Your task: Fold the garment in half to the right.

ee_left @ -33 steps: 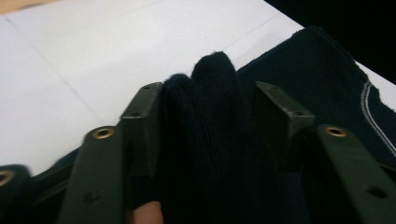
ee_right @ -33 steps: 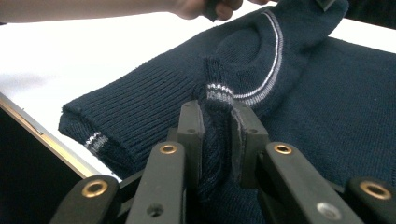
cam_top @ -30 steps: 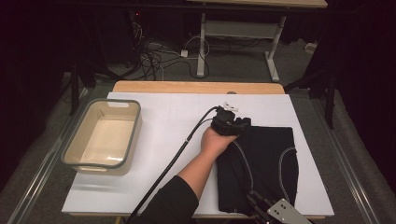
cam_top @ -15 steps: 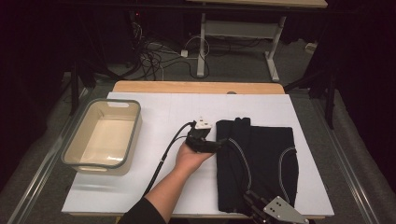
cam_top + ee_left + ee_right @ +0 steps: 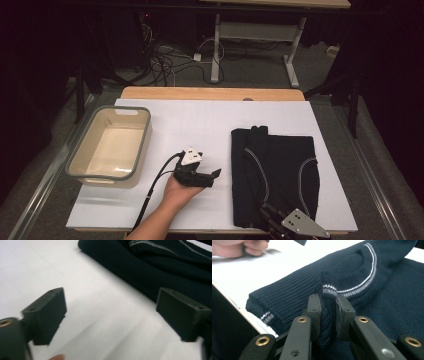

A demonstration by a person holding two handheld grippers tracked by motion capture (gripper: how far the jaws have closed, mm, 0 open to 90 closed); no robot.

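A beige tub (image 5: 109, 148) with a grey rim sits at the left of the white table (image 5: 200, 120). Right of it, near the front edge, a hand holds the left gripper (image 5: 216, 173), its jaws wide apart over bare table and aimed right toward a folded sweater (image 5: 275, 175). The sweater lies on the right half of the table, its long side running from near to far. It is dark navy ribbed knit with thin pale stripes curving along its seams. At the sweater's near edge, the right gripper (image 5: 264, 210) is closed on the fabric. The right gripper view shows what the high view cannot: a raised fold of knit with a striped band (image 5: 329, 290) pinched between the two jaws. The left gripper view shows the sweater's left edge (image 5: 140, 277) just beyond its spread jaws.
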